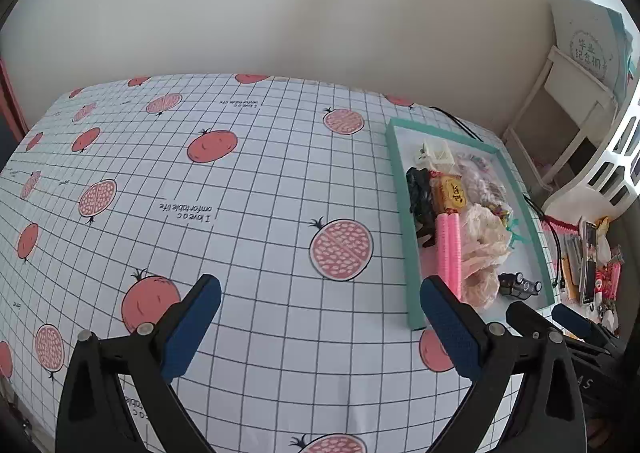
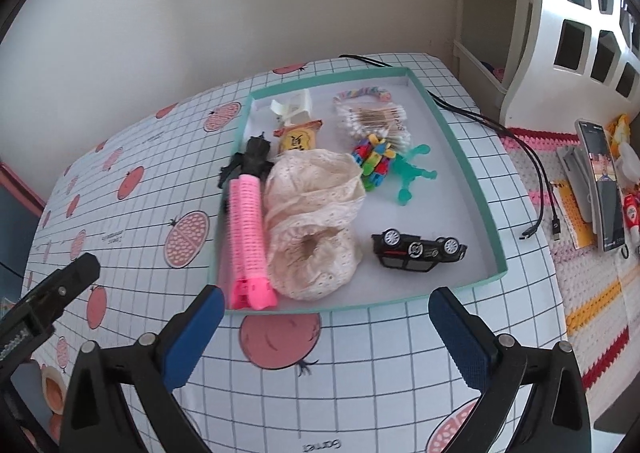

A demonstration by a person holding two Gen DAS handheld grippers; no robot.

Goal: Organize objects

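Tablecloth (image 1: 248,181) fills the left and centre of the left wrist frame, bare grid, printed "I love comfortable life". Teal-rimmed tray (image 2: 476,177) sits centre frame in the right wrist view, crowded on its left, with bare floor lower right around the toy car (image 2: 418,251), which is lying on its side. Left gripper (image 1: 320,327) and right gripper (image 2: 326,337) both spread wide, empty, above the cloth.

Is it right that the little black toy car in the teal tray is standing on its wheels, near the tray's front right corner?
Not quite. The toy car is in the teal tray near the front right corner, but it lies tipped over with its underside and wheels facing up and sideways, not standing on them. The right wrist view shows this.
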